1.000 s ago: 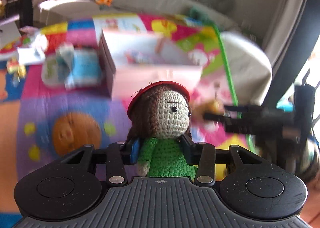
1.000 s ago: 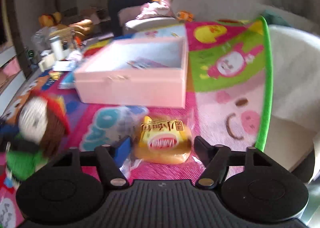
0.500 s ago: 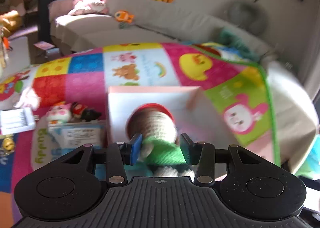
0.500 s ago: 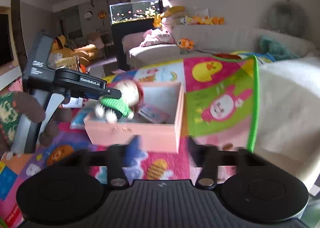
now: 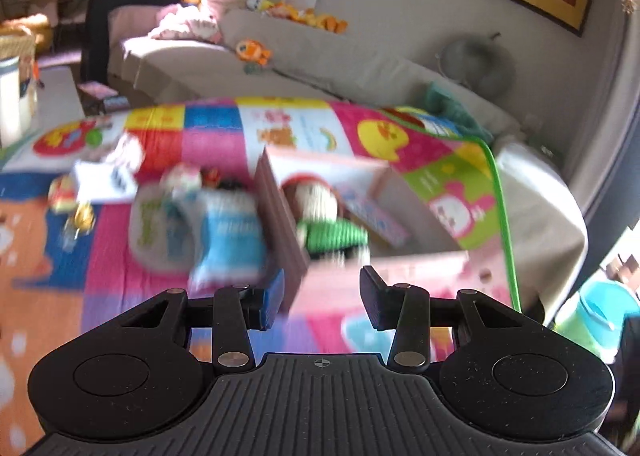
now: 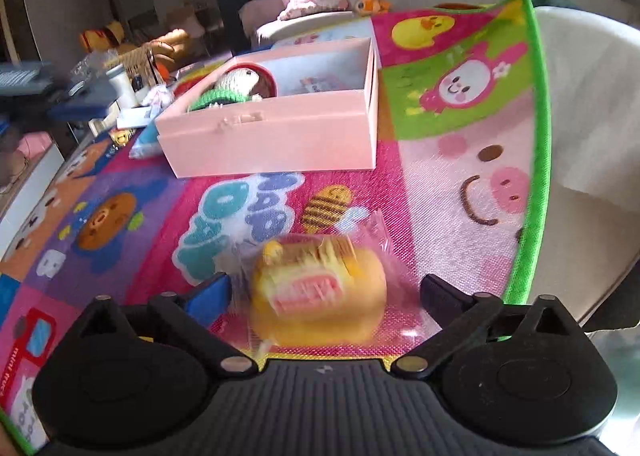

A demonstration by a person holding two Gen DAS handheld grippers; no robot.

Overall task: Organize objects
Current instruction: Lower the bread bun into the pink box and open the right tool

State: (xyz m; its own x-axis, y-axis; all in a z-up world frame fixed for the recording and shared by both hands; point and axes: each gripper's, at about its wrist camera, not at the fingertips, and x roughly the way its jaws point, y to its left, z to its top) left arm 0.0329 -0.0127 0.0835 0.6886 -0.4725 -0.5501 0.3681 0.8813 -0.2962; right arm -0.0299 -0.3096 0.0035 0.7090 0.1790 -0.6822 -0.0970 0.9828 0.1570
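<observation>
A crocheted doll (image 5: 320, 215) with a red hat and green dress lies inside the pink box (image 5: 288, 232); it also shows in the right wrist view (image 6: 236, 89), in the box (image 6: 280, 139). My left gripper (image 5: 320, 296) is open and empty, just short of the box's near corner. My right gripper (image 6: 324, 298) is open, its fingers on either side of a yellow wrapped bun (image 6: 320, 292) that lies on the colourful play mat (image 6: 460, 159).
A blue packet (image 5: 230, 236), small toys (image 5: 184, 179) and a white card (image 5: 104, 181) lie on the mat left of the box. A booklet (image 5: 372, 215) lies in the box. A sofa (image 5: 320, 59) stands behind. The mat's green edge (image 6: 540, 135) runs along the right.
My left gripper carried the doll over the box, let it go inside and pulled back open. My right gripper dropped back down around the bun.
</observation>
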